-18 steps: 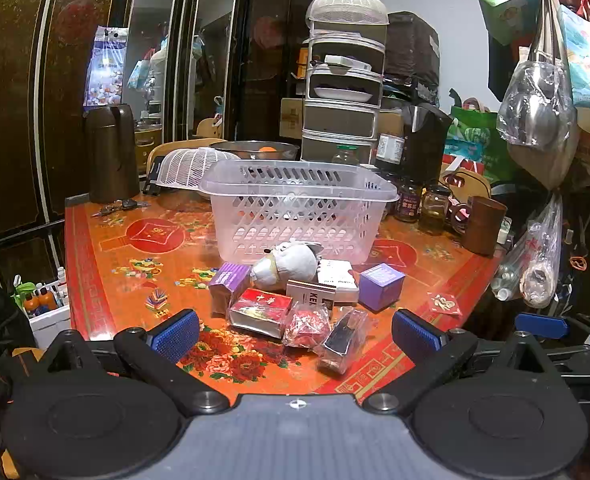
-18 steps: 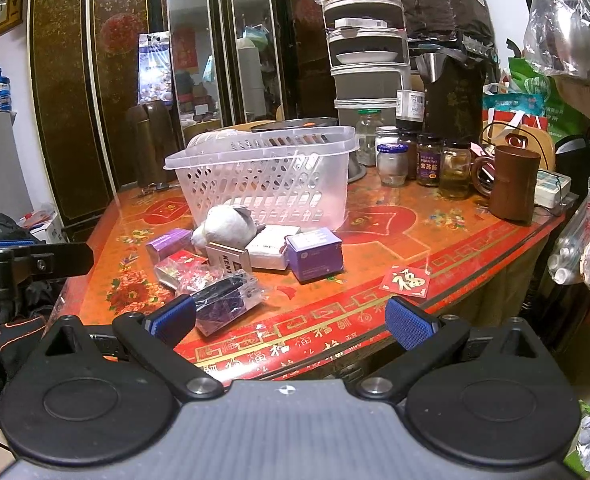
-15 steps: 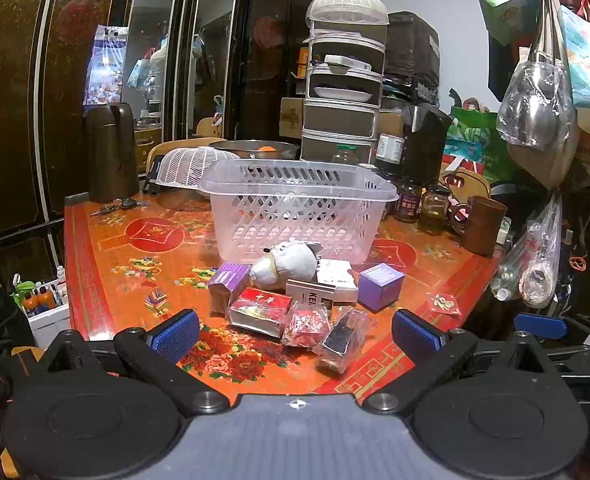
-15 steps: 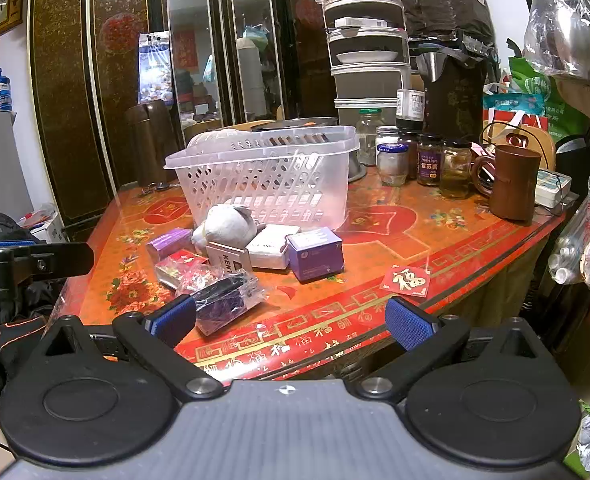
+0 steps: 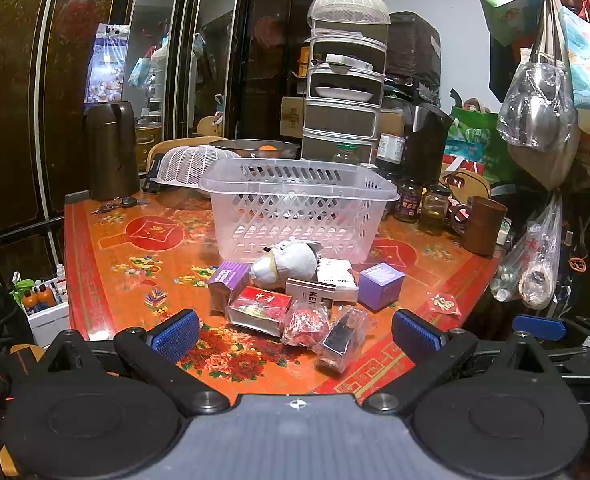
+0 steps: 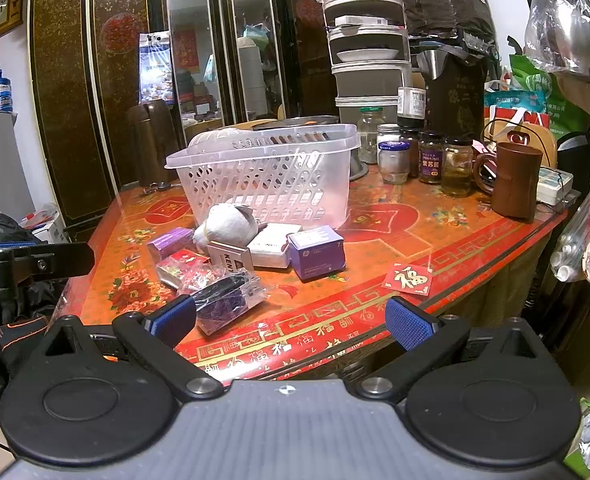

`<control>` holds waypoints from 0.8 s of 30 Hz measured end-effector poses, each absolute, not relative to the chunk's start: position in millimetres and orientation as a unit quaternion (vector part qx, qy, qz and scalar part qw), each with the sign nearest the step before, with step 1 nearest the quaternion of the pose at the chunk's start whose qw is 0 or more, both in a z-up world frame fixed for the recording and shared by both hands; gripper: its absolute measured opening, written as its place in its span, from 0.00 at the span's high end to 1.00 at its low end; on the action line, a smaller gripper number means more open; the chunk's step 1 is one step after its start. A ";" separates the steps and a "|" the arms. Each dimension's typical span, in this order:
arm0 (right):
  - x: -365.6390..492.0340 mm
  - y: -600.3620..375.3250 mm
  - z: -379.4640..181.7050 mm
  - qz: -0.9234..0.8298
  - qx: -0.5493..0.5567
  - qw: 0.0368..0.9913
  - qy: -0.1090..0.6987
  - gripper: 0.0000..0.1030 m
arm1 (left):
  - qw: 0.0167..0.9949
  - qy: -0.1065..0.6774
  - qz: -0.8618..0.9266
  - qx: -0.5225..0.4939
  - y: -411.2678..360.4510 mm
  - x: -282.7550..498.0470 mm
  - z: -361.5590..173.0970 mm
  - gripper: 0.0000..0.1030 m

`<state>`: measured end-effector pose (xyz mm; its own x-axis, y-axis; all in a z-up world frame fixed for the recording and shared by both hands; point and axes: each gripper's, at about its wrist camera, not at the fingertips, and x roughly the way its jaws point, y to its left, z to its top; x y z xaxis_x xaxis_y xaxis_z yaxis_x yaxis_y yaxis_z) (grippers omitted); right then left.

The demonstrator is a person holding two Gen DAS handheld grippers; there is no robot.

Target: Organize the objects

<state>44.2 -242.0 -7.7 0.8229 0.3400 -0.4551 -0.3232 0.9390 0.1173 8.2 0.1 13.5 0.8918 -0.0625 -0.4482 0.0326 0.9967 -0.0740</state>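
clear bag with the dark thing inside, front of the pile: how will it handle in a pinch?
The clear bag looks like thin crinkled film, so it will probably be slippery and crumple between the tongs. The dark item inside looks loose, so it may shift or swing once lifted. It lies flat on the table, so it is unlikely to roll.
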 end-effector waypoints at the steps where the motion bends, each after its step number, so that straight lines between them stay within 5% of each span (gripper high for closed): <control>1: 44.2 -241.8 -8.2 0.174 0.018 0.954 0.242 0.00 | 0.972 0.231 -0.024 -0.032 0.1 8.3 13.6 0.00; 24: 44.3 -241.6 -8.9 0.182 0.021 0.952 0.244 0.00 | 0.971 0.234 -0.027 -0.036 -0.6 9.0 12.5 0.00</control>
